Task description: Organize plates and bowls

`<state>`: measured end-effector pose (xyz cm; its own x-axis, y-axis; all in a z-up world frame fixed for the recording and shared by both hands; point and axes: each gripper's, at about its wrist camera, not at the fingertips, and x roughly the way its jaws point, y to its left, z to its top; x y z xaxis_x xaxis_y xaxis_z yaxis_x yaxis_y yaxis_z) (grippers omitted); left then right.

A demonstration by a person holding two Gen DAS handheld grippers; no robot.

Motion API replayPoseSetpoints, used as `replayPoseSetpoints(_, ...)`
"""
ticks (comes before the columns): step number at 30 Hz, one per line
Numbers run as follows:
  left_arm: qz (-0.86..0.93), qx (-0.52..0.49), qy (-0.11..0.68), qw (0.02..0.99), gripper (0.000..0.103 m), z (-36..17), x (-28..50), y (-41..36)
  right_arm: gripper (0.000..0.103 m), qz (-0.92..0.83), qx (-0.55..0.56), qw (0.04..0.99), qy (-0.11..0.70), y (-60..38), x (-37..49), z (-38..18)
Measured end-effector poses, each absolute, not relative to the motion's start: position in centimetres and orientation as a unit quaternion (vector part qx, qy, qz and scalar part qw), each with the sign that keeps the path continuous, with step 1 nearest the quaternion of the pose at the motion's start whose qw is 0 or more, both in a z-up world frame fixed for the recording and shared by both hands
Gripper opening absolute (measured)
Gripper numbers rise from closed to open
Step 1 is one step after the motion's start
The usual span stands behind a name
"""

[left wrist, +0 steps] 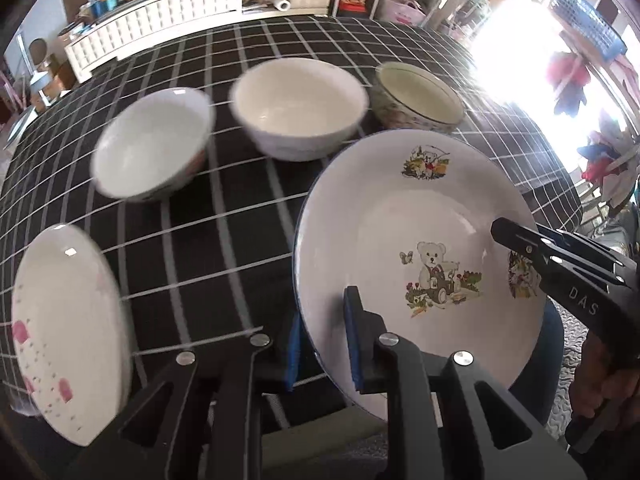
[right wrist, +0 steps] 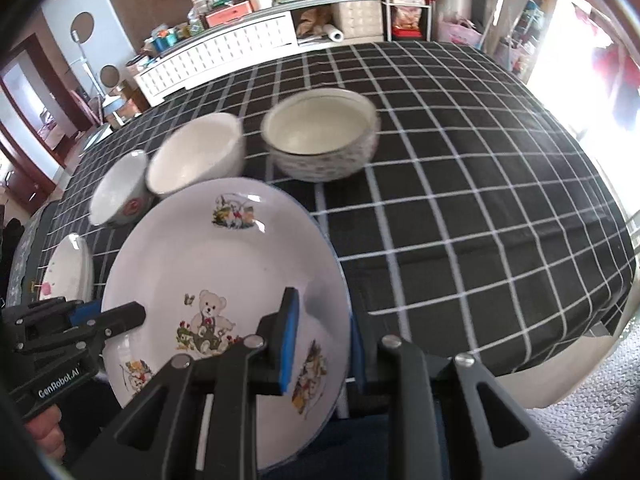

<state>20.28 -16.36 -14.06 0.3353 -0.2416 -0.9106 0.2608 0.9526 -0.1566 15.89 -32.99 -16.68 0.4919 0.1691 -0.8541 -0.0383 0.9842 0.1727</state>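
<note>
A white plate with teddy bear pictures (left wrist: 400, 220) (right wrist: 224, 264) hangs tilted over the near edge of the table. My left gripper (left wrist: 324, 348) is shut on its near-left rim, one blue pad above and one below. From the other side my right gripper (right wrist: 324, 350) is shut on the rim as well. Each gripper shows in the other's view: the right gripper (left wrist: 516, 240) and the left gripper (right wrist: 132, 314). Behind the plate stand three bowls: a small bowl with a red mark (left wrist: 148, 144) (right wrist: 120, 192), a plain white bowl (left wrist: 296, 104) (right wrist: 196, 152) and a patterned bowl (left wrist: 416, 96) (right wrist: 320, 136).
A white plate with pink marks (left wrist: 64, 328) (right wrist: 68, 272) lies at the table's near left. The table's black checked cloth (right wrist: 460, 200) stretches bare to the right. A long white cabinet (right wrist: 224, 48) with clutter on top stands behind the table. A hand (left wrist: 608, 380) grips the right tool.
</note>
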Motion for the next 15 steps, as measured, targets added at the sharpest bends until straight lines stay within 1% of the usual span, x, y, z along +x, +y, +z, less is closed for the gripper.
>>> replayPoseSetpoints(15,-0.084,-0.039,0.532,0.842,0.017,-11.1,16.9,-3.3,0.028,0.128,0.029,0.863,0.488,-22.2,15.8,-14.7)
